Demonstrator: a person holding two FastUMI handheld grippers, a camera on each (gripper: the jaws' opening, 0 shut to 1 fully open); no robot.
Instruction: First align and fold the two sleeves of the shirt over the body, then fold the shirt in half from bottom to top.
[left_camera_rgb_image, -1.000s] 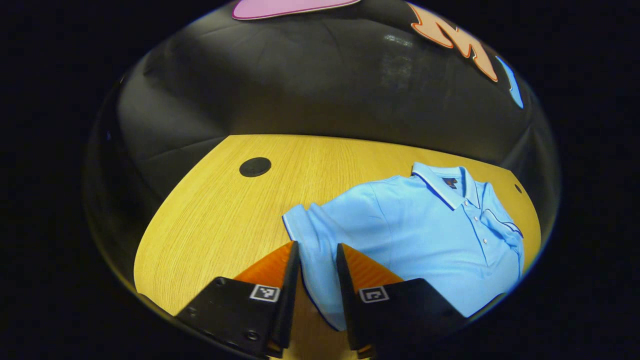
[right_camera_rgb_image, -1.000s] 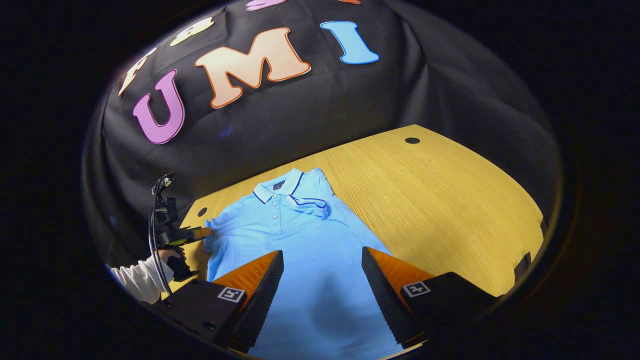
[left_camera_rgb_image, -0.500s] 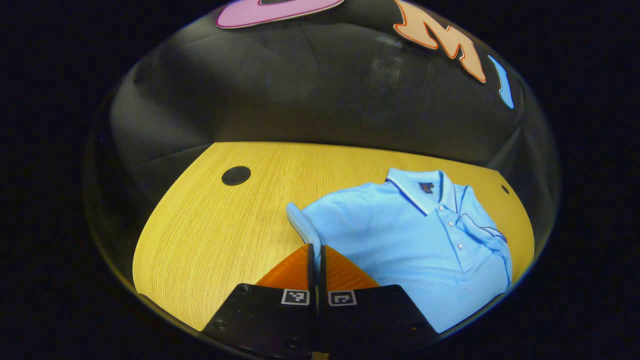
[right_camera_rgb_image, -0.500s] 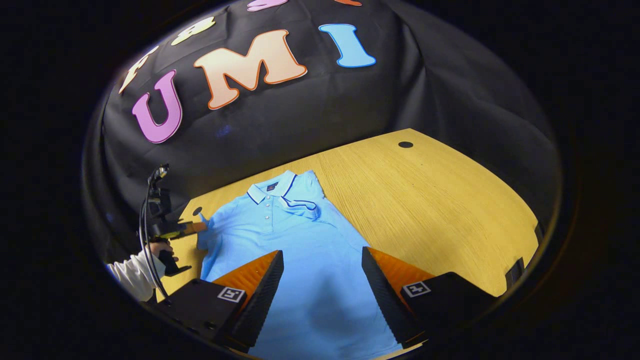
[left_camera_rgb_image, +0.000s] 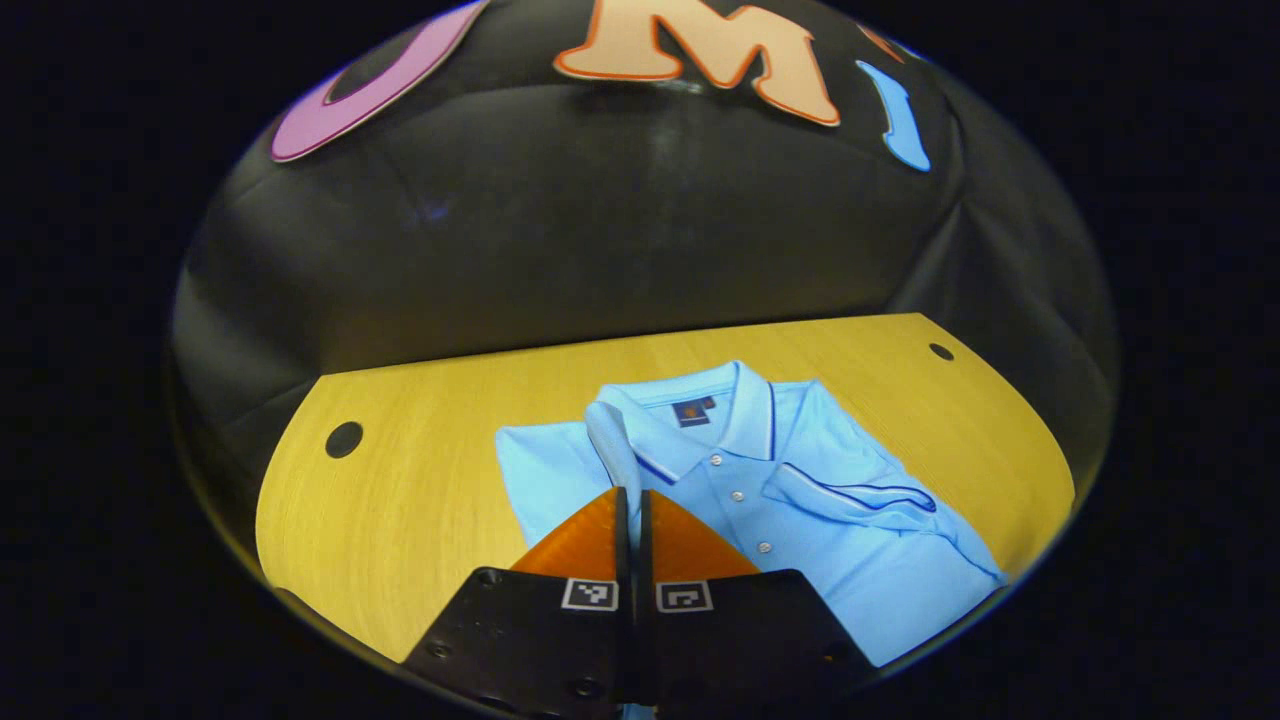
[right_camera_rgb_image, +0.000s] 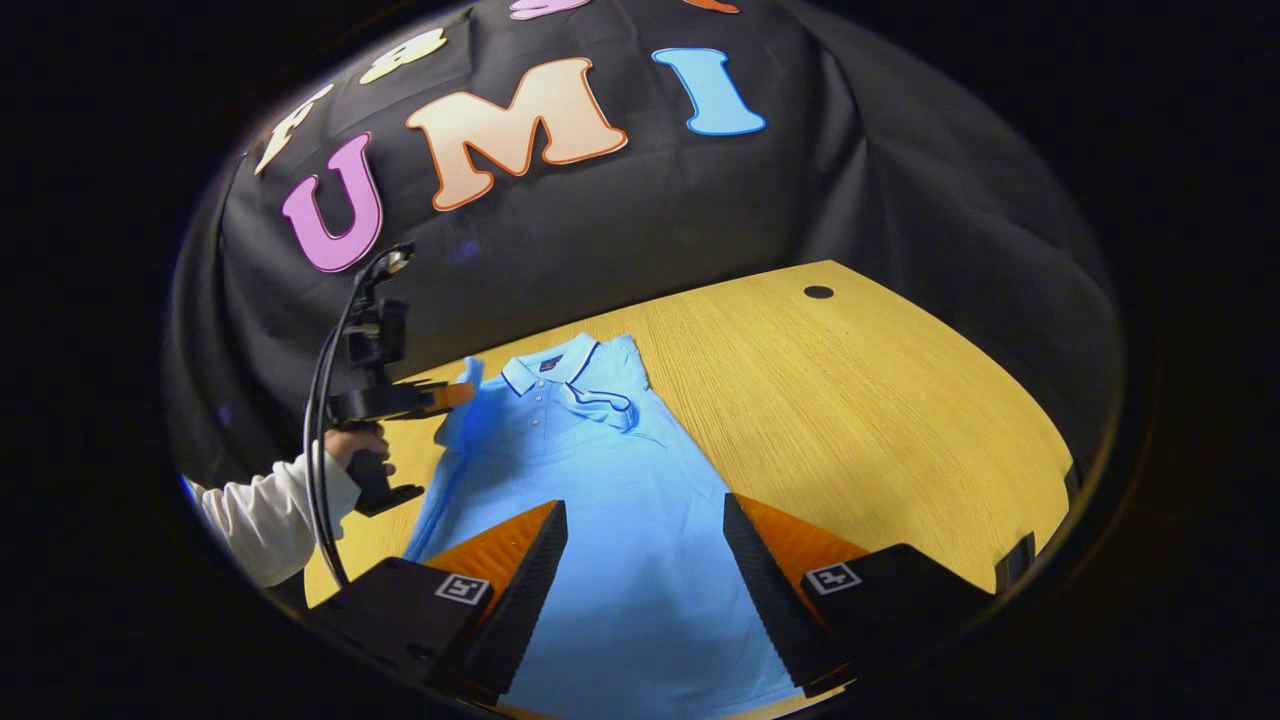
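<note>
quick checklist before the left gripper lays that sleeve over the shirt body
1. Left gripper shut on the left sleeve: ok.
2. Sleeve lifted off the table: ok.
3. Right sleeve already folded over the shirt body: ok.
4. Right gripper open, holding nothing, above the lower body: ok.
5. Collar flat: ok.
6. Hem lying straight: cannot tell.

**My rig, as it looks**

My left gripper (left_camera_rgb_image: 632, 500) sits on black blocks, each with a small square black-and-white marker and round screws. My right gripper (right_camera_rgb_image: 645, 545) has ridged inner faces and matching markers. Farther off, my white sleeve (right_camera_rgb_image: 265, 515) and a looping black cable (right_camera_rgb_image: 325, 440) run to a black handle (right_camera_rgb_image: 375, 485).
</note>
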